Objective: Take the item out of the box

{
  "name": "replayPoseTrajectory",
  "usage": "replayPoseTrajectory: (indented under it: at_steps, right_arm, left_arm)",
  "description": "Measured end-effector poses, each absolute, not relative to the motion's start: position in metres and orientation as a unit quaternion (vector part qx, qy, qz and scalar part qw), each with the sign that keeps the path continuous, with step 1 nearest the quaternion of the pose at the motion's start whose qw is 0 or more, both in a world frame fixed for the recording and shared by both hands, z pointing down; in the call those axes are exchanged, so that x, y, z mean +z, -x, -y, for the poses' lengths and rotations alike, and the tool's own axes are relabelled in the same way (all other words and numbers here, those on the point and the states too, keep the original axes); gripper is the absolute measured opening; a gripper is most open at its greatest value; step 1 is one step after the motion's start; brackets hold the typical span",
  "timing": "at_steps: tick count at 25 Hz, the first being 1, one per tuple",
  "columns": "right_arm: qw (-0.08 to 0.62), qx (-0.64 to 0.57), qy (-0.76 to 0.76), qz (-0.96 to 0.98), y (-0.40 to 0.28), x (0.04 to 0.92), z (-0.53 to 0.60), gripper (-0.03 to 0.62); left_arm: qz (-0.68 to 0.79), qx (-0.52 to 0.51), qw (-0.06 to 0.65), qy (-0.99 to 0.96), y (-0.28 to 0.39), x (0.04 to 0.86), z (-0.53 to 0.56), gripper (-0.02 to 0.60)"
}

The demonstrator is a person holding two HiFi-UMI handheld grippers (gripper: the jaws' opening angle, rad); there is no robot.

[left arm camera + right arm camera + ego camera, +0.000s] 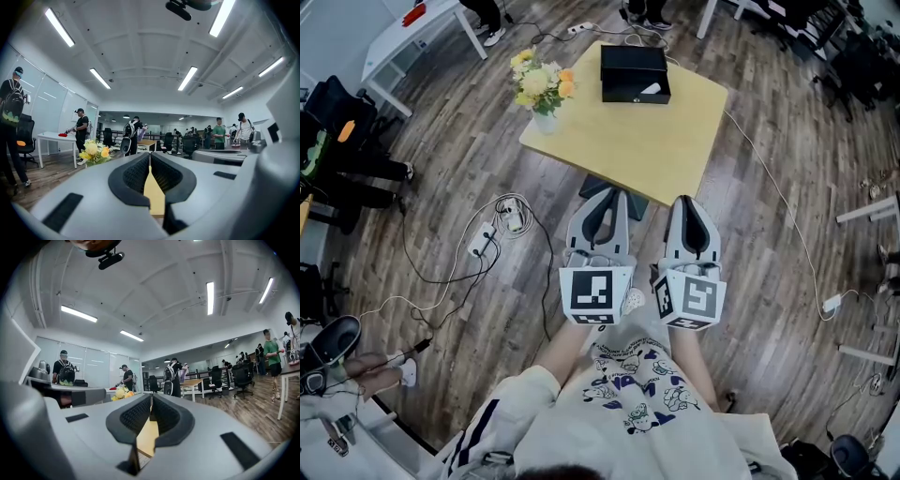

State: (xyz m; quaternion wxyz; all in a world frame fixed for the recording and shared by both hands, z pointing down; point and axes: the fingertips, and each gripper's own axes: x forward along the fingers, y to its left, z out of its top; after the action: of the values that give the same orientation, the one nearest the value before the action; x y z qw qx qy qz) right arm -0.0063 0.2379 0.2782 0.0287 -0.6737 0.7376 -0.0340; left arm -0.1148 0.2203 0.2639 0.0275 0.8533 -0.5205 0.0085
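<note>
Head view: the left gripper (612,197) and the right gripper (688,202) are held side by side over the wood floor, close together, both short of the near corner of a square yellow table (628,141) and pointing toward it. A black box (635,73) sits at the far edge of the table with its top open. A white item (652,90) lies inside it at the right-hand end, well apart from both grippers. A vase of flowers (542,86) stands at the table's left corner, apart from the box. Cables and a power strip (483,242) lie on the floor to the left. Left gripper view: the left gripper (150,158) has its jaws pressed together at the tips with nothing between them; only a narrow wedge of table (153,190) shows through the gap behind the tips. The flowers (95,152) appear low at left, and people stand in the room beyond. Right gripper view: the right gripper (151,398) likewise has its jaws brought together at the tips and grips nothing, with a sliver of table (146,437) showing between the pads. The flowers (122,393) appear just left of the jaws.
</note>
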Motion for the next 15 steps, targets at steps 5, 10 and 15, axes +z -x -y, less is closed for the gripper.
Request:
replayPoseTrajectory:
  at_steps: [5,10,15]
  right_arm:
    - [0.027,-0.036,0.670,-0.741,-0.006,0.281,-0.232,0.037]
    - [0.026,-0.042,0.663,-0.747,-0.020,0.288,-0.229,0.037]
    - [0.021,-0.046,0.656,-0.753,-0.029,0.295,-0.225,0.037]
  left_arm:
    - [0.525,0.013,0.026,-0.851,0.102,0.266,-0.216,0.026]
    - [0.538,0.016,0.029,-0.842,0.093,0.274,-0.216,0.026]
    - [0.548,0.019,0.033,-0.835,0.086,0.280,-0.215,0.026]
